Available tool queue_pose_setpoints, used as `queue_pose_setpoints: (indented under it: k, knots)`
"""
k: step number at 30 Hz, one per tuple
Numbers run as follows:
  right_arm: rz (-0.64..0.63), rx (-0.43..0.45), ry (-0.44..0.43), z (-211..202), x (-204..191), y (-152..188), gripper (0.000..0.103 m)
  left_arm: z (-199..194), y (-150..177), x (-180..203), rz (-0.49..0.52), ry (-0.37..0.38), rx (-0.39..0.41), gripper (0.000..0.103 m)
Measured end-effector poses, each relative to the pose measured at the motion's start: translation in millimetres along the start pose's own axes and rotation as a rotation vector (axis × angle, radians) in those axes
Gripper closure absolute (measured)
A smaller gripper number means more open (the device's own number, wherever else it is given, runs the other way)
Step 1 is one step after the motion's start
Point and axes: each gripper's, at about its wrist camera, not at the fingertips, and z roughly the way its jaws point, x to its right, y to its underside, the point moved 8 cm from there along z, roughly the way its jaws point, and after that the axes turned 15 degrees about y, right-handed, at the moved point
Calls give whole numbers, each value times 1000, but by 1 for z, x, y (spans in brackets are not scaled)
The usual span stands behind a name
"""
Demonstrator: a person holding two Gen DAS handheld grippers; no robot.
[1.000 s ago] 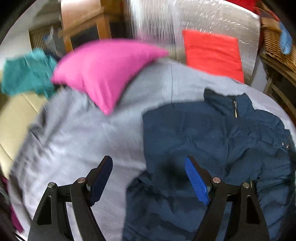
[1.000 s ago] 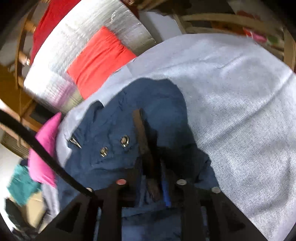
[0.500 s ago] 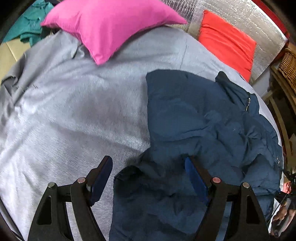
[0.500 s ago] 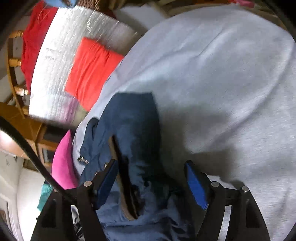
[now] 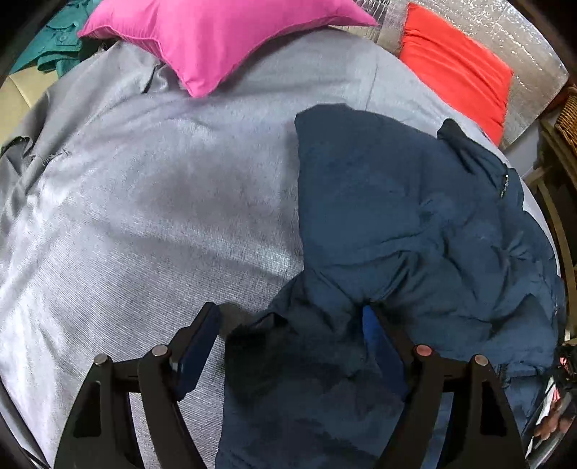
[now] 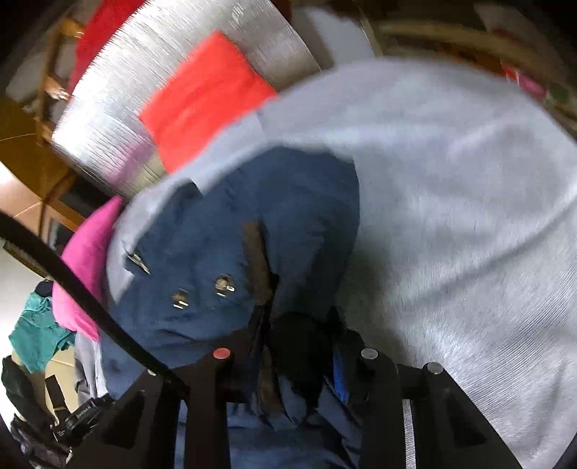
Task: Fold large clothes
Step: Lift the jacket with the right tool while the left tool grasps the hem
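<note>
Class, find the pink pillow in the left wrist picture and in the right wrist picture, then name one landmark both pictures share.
Left wrist: pink pillow at top centre, lying on the grey cover.
Right wrist: pink pillow at the left edge, partly behind a black cable.
Shared landmark: the red cushion beyond the blue jacket.

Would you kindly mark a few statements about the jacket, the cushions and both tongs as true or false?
1. The left tongs stand open, with a fold of the navy jacket between the fingers. True.
2. The right tongs are wide open over bare cover. False: they are shut on jacket fabric.
3. The pink cushion lies on the jacket. False: it sits apart, on the grey cover.
4. A red cushion leans against a silvery panel. True.
5. The jacket is green. False: navy blue.
</note>
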Motion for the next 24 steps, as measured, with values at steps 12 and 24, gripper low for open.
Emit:
queue_pose_setpoints:
  k: [12, 24]
  knots:
    - [113, 76, -73, -55, 21, -24, 64, -60, -11, 52, 116, 13, 160, 21]
    - [115, -317, -393, -28, -49, 60, 47, -7, 42, 115, -48, 395, -106, 21]
